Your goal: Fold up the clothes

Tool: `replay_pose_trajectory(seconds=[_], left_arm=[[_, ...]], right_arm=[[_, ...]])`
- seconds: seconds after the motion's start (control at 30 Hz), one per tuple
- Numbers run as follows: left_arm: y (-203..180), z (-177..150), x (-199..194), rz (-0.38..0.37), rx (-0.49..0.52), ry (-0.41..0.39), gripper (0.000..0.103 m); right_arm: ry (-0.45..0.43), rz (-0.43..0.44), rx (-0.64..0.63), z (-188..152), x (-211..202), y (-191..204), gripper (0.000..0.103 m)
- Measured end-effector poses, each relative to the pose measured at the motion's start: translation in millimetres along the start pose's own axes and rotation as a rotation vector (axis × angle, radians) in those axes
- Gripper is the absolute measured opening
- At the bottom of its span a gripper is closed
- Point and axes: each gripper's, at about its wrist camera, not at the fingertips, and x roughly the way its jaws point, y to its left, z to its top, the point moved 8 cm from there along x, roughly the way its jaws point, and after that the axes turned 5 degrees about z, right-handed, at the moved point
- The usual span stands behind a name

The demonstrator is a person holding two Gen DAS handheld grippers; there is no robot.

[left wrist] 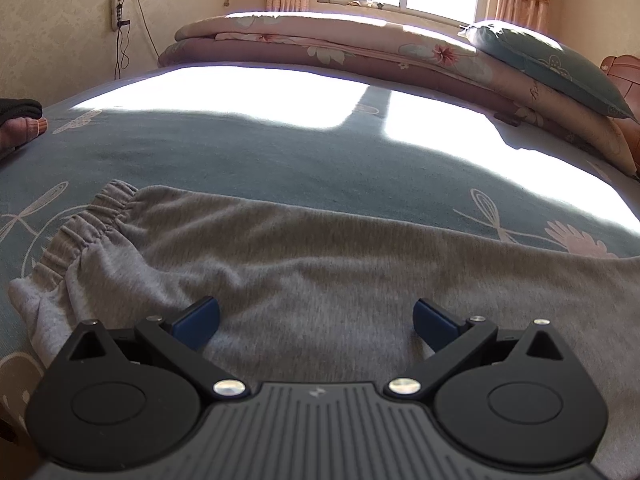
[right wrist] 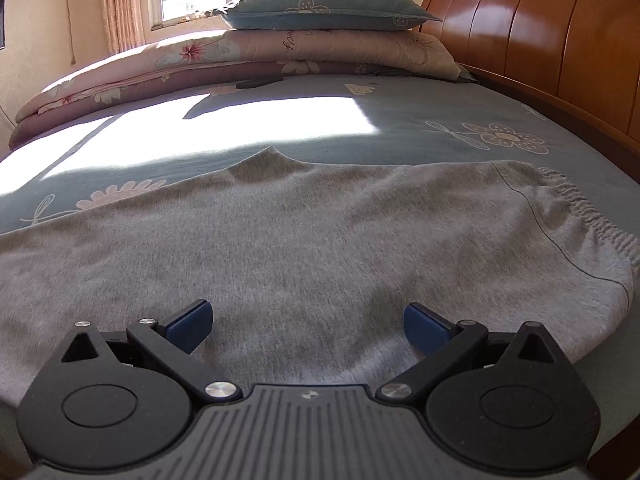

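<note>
The left tool (left wrist: 316,320) hangs low over the grey sweatpants (left wrist: 320,272) with its blue pads spread wide and nothing between them; the right tool (right wrist: 306,324) is the same, wide apart and empty above the same garment. The sweatpants lie flat across the near part of the bed (left wrist: 248,148). Their gathered cuffs (left wrist: 92,224) sit at the left end, just left of the left tool, and the elastic waistband (right wrist: 588,216) sits at the right end, right of the right tool.

The likely trouble, as I judge it, is grip depth. If either tool closes on the top layer only, the 2 legs will slide apart during the fold. A deep bite could also catch the bedsheet under the sweatpants and drag it along. Uneven lifting by the 2 tools would skew the fold line and leave the cuffs short of the waistband.

The near edge of the sweatpants runs under both tools, so part of it is hidden. Beyond the sweatpants the sheet is open, half in hard sunlight that washes out detail there. Farther off lie a folded floral quilt (left wrist: 320,48) and a pillow (right wrist: 328,10). The wooden headboard (right wrist: 532,36) bounds the room past the waistband.
</note>
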Motion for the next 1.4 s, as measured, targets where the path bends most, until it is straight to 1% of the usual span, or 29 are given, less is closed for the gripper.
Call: replay_pose_trajectory(seconds=[0.07, 0.13, 0.23, 0.33, 0.43, 0.5, 0.53, 0.63, 0.7, 0.73, 0.8, 0.87, 1.0, 1.07, 1.2, 1.27, 1.4], left_arm=[[0.4, 0.2, -0.1, -0.003, -0.003, 0.003, 0.102], [1.8, 0.3, -0.5, -0.011, -0.014, 0.005, 0.102], [3.8, -0.2, -1.6, -0.025, -0.027, -0.003, 0.102], [3.8, -1.5, -2.6, -0.032, -0.017, -0.009, 0.102], [2.3, -1.3, -4.1, -0.023, -0.004, 0.002, 0.102], [1.3, -0.1, -11.1, -0.033, -0.03, 0.013, 0.102], [-0.9, 1.4, -15.2, -0.064, -0.041, 0.009, 0.102], [-14.5, 13.8, -28.0, -0.201, -0.103, -0.007, 0.102], [-33.0, 26.4, -29.3, -0.317, -0.131, 0.012, 0.102], [-45.2, 31.1, -26.8, -0.379, -0.127, 0.046, 0.102], [-72.8, 39.4, -16.9, -0.508, -0.117, 0.148, 0.102], [-90.0, 45.4, -6.6, -0.561, -0.123, 0.181, 0.102], [-102.7, 44.4, 17.0, -0.569, -0.121, 0.259, 0.102], [-92.7, 40.8, 26.0, -0.526, -0.162, 0.275, 0.102], [-57.1, 46.7, 31.4, -0.49, -0.229, 0.234, 0.102], [-25.2, 50.9, 34.5, -0.415, -0.273, 0.203, 0.102], [25.4, 53.1, 36.9, -0.298, -0.344, 0.155, 0.102]], right_arm=[[-0.027, 0.031, 0.001, -3.8, -4.7, -3.2, 0.103], [-0.054, 0.037, -0.006, -9.4, -7.7, -3.7, 0.103], [-0.073, 0.001, -0.027, -12.1, -6.0, 0.9, 0.103], [-0.09, -0.043, -0.064, -13.4, -3.6, 5.7, 0.103], [-0.101, -0.056, -0.059, -12.1, -2.5, 6.7, 0.103], [-0.1, -0.053, -0.052, -10.8, -2.8, 5.9, 0.103], [-0.099, -0.051, -0.05, -10.1, -2.7, 5.7, 0.103], [-0.097, -0.036, -0.038, -8.5, -3.4, 4.0, 0.103], [-0.098, -0.019, -0.029, -7.0, -3.3, 2.6, 0.103], [-0.099, -0.011, -0.025, -6.1, -3.0, 1.9, 0.103], [-0.1, 0.005, -0.02, -4.7, -2.4, 0.9, 0.103], [-0.101, 0.012, -0.023, -4.8, -1.9, 0.9, 0.103], [-0.103, 0.011, -0.042, -6.1, -1.0, 2.6, 0.103], [-0.103, -0.001, -0.053, -6.5, 0.1, 4.3, 0.103], [-0.104, -0.032, -0.077, -7.7, 2.6, 8.4, 0.103], [-0.108, -0.036, -0.076, -8.3, 2.1, 8.0, 0.103], [-0.112, -0.042, -0.072, -8.8, 1.8, 7.7, 0.103]])
